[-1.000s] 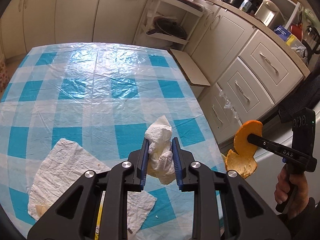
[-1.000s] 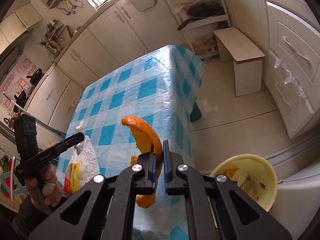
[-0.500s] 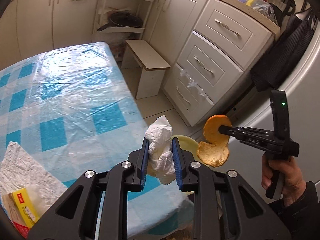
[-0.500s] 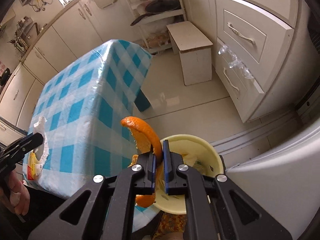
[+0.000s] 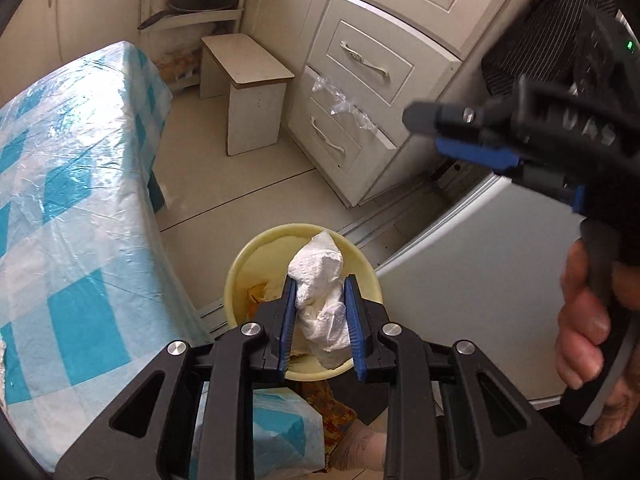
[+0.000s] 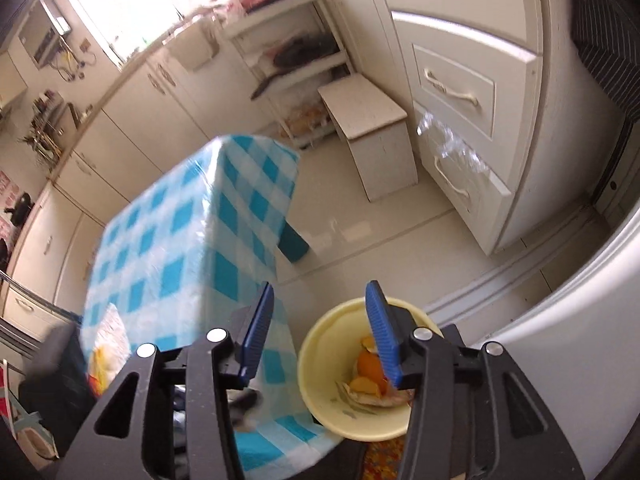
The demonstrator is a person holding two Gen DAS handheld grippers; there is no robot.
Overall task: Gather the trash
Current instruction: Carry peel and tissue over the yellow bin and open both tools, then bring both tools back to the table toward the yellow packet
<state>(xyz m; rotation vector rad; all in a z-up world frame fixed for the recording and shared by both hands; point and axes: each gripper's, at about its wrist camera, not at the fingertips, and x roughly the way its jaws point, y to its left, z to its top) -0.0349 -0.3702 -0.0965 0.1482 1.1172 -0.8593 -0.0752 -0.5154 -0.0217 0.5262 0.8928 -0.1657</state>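
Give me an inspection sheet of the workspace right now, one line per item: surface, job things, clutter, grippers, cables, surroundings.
Surface: table with a blue-and-white checked cloth under clear plastic.
Job's things: crumpled white tissue held above the yellow bin; orange peel lies inside the bin.
Clutter: paper and a yellow packet near the table's near edge.
Grippers: left gripper shut on the tissue; right gripper open and empty beside the bin.
Cables: nothing seen.
Surroundings: white drawer unit, small stool, corner shelf with a frying pan, plastic film hanging from a drawer.
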